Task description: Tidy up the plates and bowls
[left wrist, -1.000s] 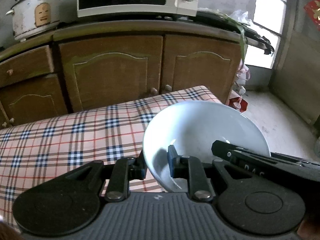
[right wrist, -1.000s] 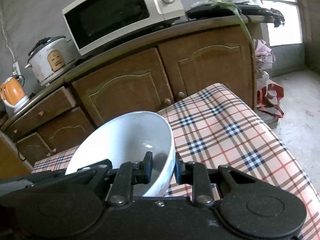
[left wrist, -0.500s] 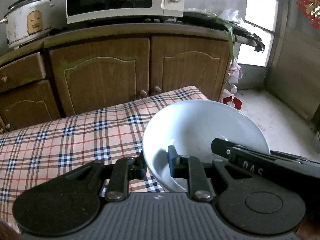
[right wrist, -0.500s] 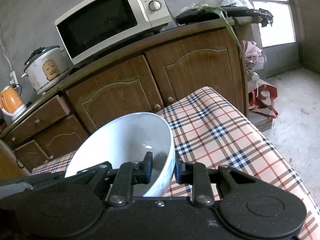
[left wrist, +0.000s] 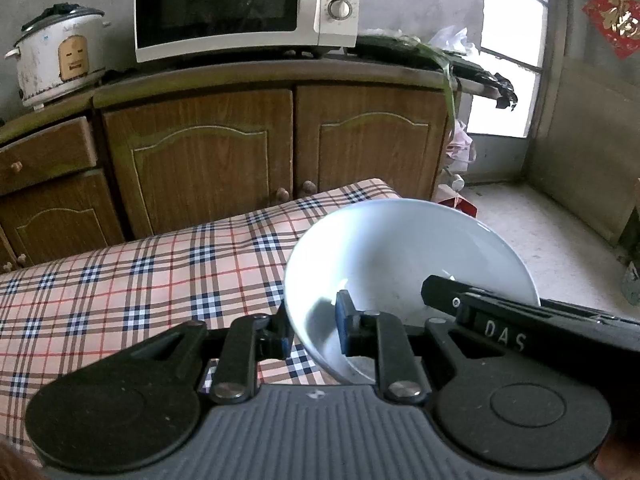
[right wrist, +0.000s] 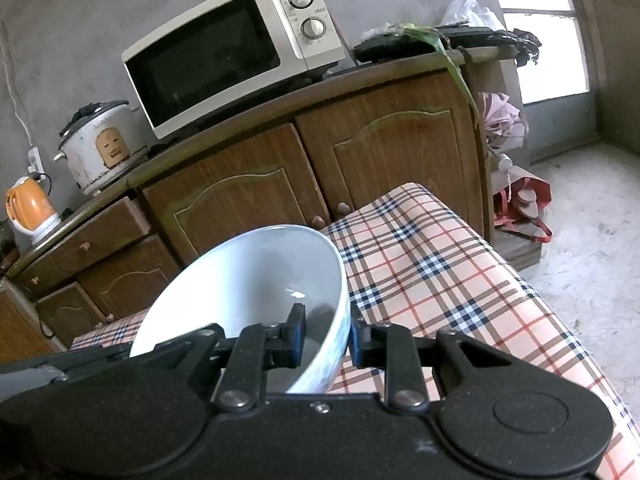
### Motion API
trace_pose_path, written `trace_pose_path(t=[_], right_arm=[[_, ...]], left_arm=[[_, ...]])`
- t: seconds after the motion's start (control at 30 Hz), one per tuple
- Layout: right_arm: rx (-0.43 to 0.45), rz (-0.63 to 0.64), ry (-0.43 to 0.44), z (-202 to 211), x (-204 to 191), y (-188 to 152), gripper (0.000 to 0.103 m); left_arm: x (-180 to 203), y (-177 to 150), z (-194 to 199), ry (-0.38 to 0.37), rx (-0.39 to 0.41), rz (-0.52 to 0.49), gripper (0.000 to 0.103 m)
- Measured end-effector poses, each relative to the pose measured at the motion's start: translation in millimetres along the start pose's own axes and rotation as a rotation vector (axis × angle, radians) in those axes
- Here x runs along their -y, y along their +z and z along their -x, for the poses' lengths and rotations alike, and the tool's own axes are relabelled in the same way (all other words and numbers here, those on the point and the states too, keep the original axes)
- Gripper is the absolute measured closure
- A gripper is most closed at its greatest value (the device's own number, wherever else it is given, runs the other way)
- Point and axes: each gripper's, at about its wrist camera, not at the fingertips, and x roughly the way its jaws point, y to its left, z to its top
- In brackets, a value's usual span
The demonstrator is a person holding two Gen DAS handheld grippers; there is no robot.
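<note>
A large white bowl (left wrist: 404, 256) hangs tilted above the plaid tablecloth (left wrist: 120, 280), gripped from both sides. My left gripper (left wrist: 314, 332) is shut on its left rim, one pad inside and one outside. In the right wrist view the same white bowl (right wrist: 256, 280) has my right gripper (right wrist: 326, 338) shut on its right rim in the same way. The right gripper's black body (left wrist: 520, 320) crosses the bowl's near right edge in the left wrist view. No plates or other bowls show.
Behind the table stands a wooden cabinet (left wrist: 248, 148) bearing a microwave (left wrist: 244, 4) and a rice cooker (left wrist: 60, 64); an orange kettle (right wrist: 30, 208) sits farther left. The tablecloth's right edge (right wrist: 532, 292) drops to a concrete floor (left wrist: 552, 236) by a window.
Both grippers, with the bowl held between them, have shifted left and slightly up relative to the room; the cabinet and microwave slid to the right in both views. The grips look the same.
</note>
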Motion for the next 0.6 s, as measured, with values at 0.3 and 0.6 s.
trace_pose_path(t=[0.3, 0.6], right_arm=[[0.006, 0.014, 0.007, 15.7, -3.5, -9.4, 0.074], [0.010, 0.032, 0.016, 29.3, -8.4, -21.4, 0.074]], left_arm=[[0.1, -9.5, 14.3, 0.002, 0.004, 0.007, 0.082], [-1.5, -20.0, 26.8, 0.007, 0.006, 0.016, 0.082]])
